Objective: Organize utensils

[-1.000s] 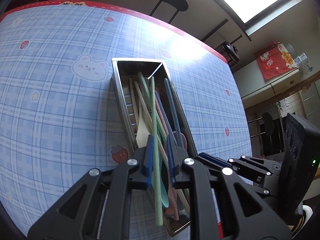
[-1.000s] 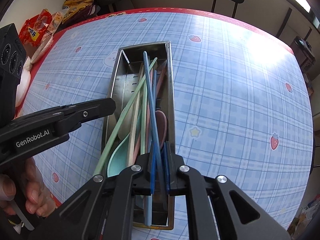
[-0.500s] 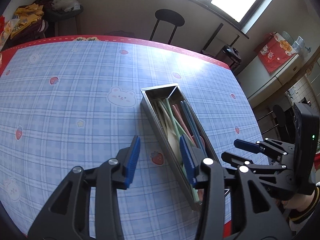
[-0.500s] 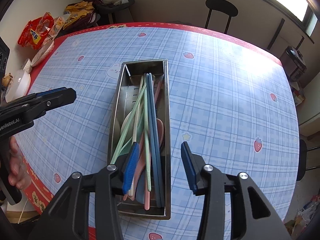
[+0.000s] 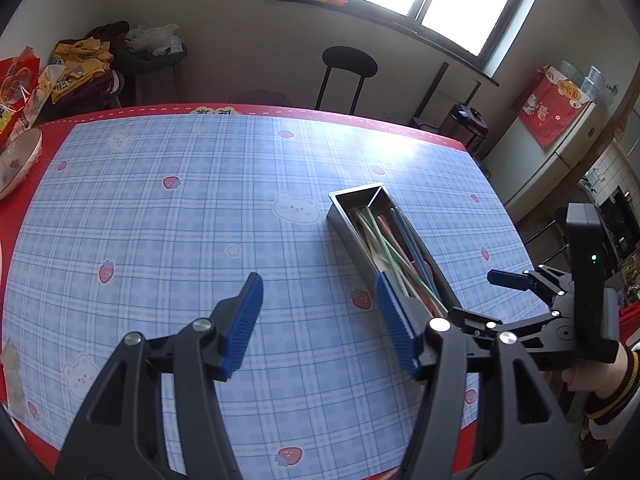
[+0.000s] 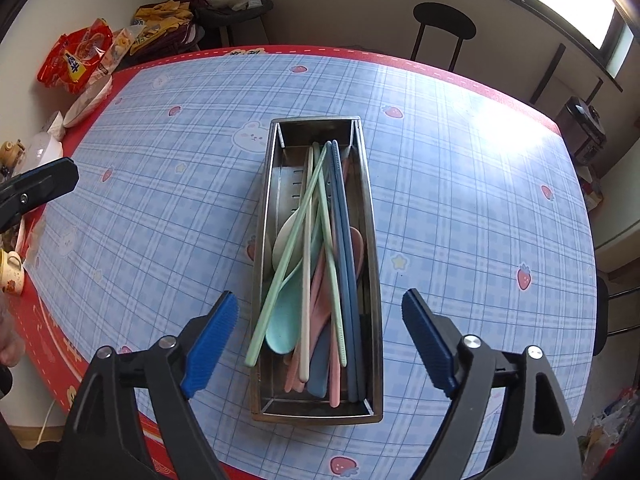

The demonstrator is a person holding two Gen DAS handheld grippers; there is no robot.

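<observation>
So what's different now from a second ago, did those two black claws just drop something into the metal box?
Yes. Both were pinched shut low over the metal tray, the left gripper on a green chopstick, the right gripper on a blue chopstick. Their jaws have just been opening, nothing is between them now, and both have pulled up and away. The tray stays put on the table, the utensils lying inside it.

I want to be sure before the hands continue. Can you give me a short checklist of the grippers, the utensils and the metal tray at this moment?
1. Left gripper empty, jaws just opened: ok.
2. Right gripper empty, jaws just opened: ok.
3. Utensils all inside metal tray: ok.
4. Utensils lie parallel: not ok, the green chopsticks cross the others.
5. Tray flat on the table: ok.
6. Loose utensils elsewhere on the table: none seen, ok.
</observation>
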